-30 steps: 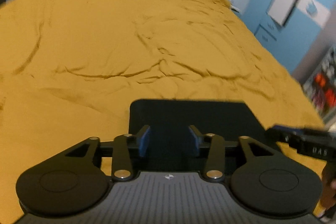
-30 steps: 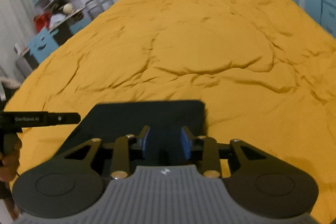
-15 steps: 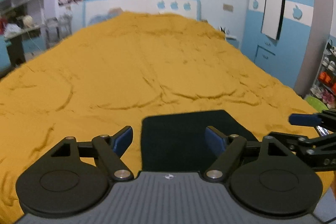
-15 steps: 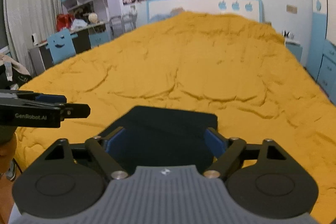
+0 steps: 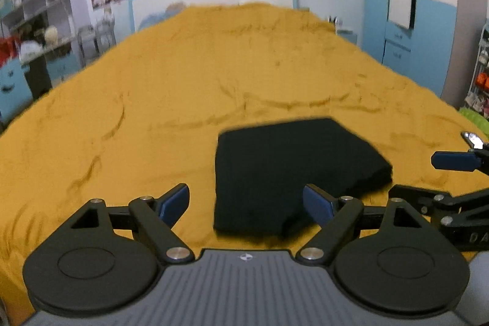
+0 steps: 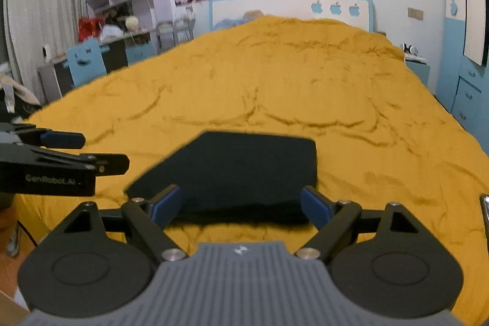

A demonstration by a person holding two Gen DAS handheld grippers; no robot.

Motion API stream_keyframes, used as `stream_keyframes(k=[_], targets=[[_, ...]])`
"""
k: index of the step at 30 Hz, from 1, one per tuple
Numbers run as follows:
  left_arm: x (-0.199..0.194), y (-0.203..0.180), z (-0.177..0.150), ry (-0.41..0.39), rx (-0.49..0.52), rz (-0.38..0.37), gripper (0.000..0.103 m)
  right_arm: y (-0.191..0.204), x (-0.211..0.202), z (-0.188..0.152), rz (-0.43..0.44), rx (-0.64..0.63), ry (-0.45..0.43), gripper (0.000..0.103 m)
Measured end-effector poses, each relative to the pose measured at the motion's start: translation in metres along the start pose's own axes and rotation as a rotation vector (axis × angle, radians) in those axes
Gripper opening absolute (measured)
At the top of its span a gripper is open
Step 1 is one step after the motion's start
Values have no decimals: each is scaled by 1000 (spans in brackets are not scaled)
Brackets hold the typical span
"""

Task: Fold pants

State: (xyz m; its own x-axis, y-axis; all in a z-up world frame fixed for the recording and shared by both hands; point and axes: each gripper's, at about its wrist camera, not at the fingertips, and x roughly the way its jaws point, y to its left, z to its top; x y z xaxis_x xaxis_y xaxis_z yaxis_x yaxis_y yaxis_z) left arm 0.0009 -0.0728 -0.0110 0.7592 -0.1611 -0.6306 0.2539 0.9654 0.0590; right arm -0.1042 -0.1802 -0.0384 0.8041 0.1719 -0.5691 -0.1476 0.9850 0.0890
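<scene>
The black fabric pants [image 5: 293,170], folded into a compact flat rectangle, lie on the wrinkled mustard-yellow bed cover [image 5: 152,100] near its foot edge, at about one o'clock from the left gripper [image 5: 246,202] in its own view and at twelve o'clock, just ahead of the right gripper [image 6: 241,205], in the right view. Both tools have their blue-padded fingers spread wide and hold nothing; neither touches the cloth. The fold looks finished, so the risk from here is mostly of undoing it: the near edge of the bundle sits just beyond the right tool's open fingers, and a low sweep across it could catch the top layer and drag it out of square. The near corner at five o'clock of the bundle in the left view also looks slightly lifted and uneven, though blur makes that hard to confirm; soft cloth like this may spring open there. Against a second ago, the fingers of both tools have gone from narrowly set over the pants to fully spread, and both cameras have risen and tipped up, so the headboard and walls now show and more yellow cover lies between the tools and the bundle.
</scene>
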Motion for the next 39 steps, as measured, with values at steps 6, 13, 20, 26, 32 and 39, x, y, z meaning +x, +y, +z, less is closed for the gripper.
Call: stream_keyframes(k=[6,13,20,26,32,39], targets=[[7,-5,-15,55,-10,2,98,-2,8,-17,-19,22,63,82],[6,-3,-21,63,-32,6,98,2,12,-22,-31,16,91,82],[3,-3,-23,60,-39,11,98,3,14,-20,-29,4,94,82],[2,-1,-22,62,-43,2,98,4,14,-20,-29,3,91,82],[2,-1,-22,64,-44,-2,98,4,15,-21,-27,-2,93,82],[1,-1,-23,61,-44,-5,97,5,14,-20,-27,-9,87,82]])
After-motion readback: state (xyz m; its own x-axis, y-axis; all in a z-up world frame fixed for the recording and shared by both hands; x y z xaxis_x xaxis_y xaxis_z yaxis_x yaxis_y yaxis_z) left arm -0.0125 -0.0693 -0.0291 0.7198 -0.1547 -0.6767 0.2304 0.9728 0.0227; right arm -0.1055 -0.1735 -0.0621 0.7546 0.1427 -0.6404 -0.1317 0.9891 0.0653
